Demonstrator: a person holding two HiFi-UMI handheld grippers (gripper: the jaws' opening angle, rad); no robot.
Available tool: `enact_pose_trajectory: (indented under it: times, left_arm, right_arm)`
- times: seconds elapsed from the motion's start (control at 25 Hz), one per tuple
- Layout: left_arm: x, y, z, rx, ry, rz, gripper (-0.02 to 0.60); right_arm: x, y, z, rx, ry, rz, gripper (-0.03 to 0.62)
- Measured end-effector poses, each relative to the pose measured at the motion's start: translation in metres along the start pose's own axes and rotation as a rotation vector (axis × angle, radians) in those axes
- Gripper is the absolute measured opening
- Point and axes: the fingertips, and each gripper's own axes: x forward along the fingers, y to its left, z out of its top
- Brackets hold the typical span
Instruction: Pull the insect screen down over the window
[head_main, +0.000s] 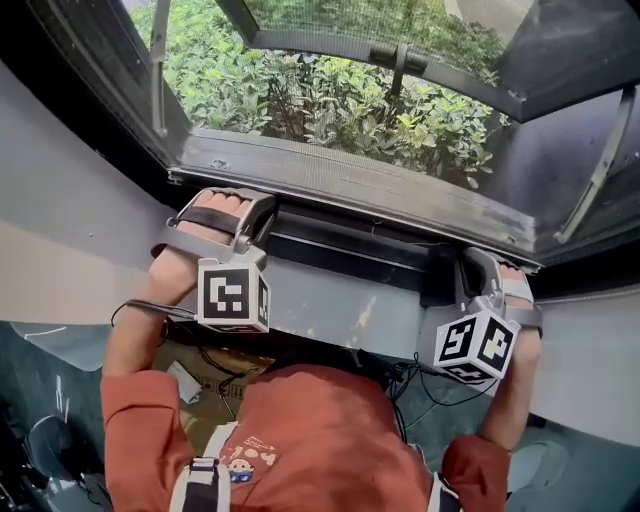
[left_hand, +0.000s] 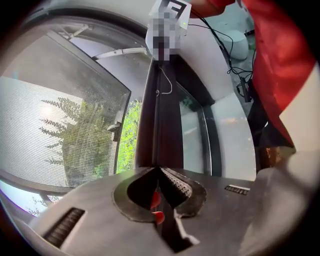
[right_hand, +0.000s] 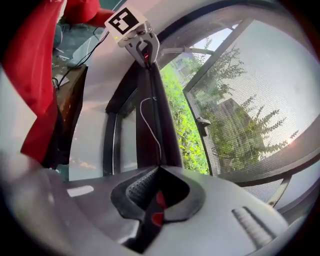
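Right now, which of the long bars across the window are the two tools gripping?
The dark bar nearest the person, not the pale grey frame beyond it. The left tool and right tool clamp it near its ends.

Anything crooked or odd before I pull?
Nothing stands out. The left hand-held gripper and right hand-held gripper are each shut on the dark bar, which runs straight between them. A thin cord hangs along it.

Dark screen bar; grey fine-weave mesh; green shrubs; red shirt; pale grey wall.
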Motion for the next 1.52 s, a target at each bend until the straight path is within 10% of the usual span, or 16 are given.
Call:
enact_pose_trajectory:
  times: [1.52]
  left_arm:
    - [-0.017,0.010,0.004,-0.146,-0.156,0.161,0.031]
  right_arm:
    - [-0.014,-0.013,0.002,0.196,-0.217,-0.129,0.101]
